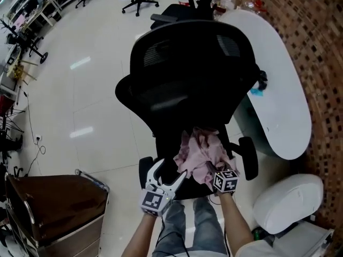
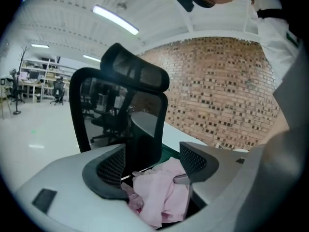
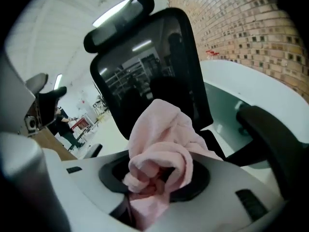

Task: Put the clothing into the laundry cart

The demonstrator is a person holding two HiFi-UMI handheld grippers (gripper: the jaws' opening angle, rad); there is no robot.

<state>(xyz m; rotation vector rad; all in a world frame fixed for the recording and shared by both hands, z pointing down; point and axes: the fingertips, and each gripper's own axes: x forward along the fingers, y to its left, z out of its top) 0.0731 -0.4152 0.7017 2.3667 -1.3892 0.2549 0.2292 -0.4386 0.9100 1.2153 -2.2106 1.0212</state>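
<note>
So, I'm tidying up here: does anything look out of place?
Yes: a pink garment lies crumpled on the seat of the black chair, not in the cart nearby. The right gripper is shut on it; the left gripper is open by it.

A black office chair (image 1: 187,74) stands on the white floor (image 1: 80,90). A white oval bench (image 1: 278,106) lies just beside it, along a brick wall (image 1: 316,47).
</note>
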